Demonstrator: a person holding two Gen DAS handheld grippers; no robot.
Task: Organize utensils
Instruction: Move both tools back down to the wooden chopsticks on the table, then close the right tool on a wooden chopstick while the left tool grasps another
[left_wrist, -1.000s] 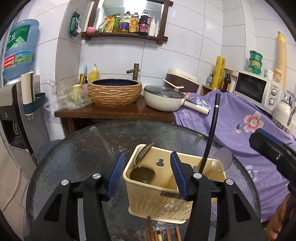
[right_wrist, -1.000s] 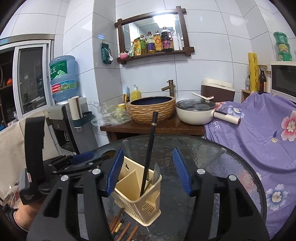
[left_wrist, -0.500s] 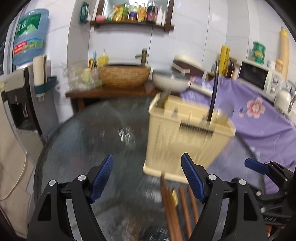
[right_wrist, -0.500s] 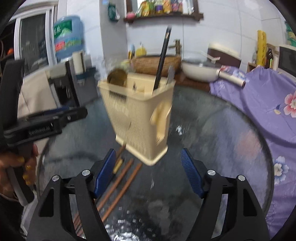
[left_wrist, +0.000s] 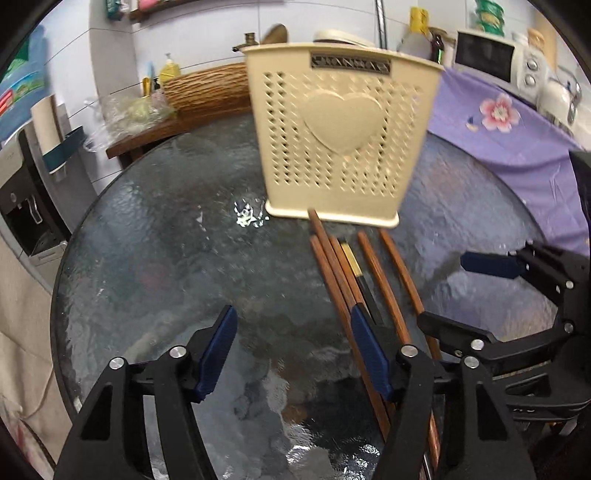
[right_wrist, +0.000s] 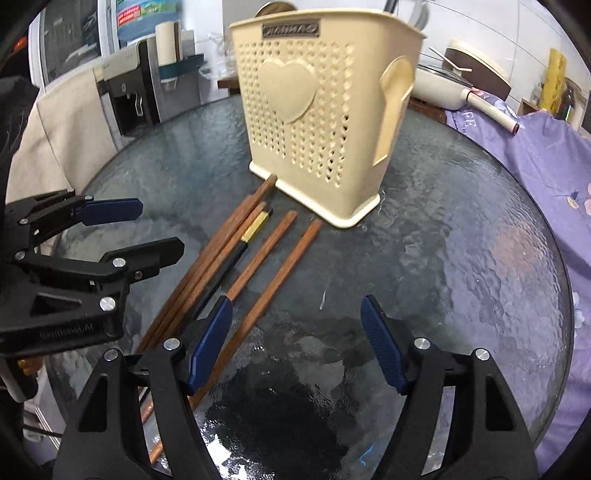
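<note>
i hold my left gripper (left_wrist: 291, 354) and right gripper (right_wrist: 295, 343) low over the glass table (right_wrist: 461, 258), fingers apart on nothing, since the chopsticks (right_wrist: 258, 258) to sort lie loose beside the cream utensil holder (right_wrist: 325, 110).

Brown chopsticks (right_wrist: 258, 258) lie side by side on glass before the upright cream perforated holder (right_wrist: 317, 122).

Cream utensil holder (right_wrist: 325, 122) has a dark nameplate (right_wrist: 290, 30) at the rim, embossed letters roughly "JIANMAO" (blurred in the left wrist view, not certain). Purple floral cloth (right_wrist: 532, 147) shows partial print "FE" near its edge. Water jug label (right_wrist: 144, 16): unreadable.
</note>
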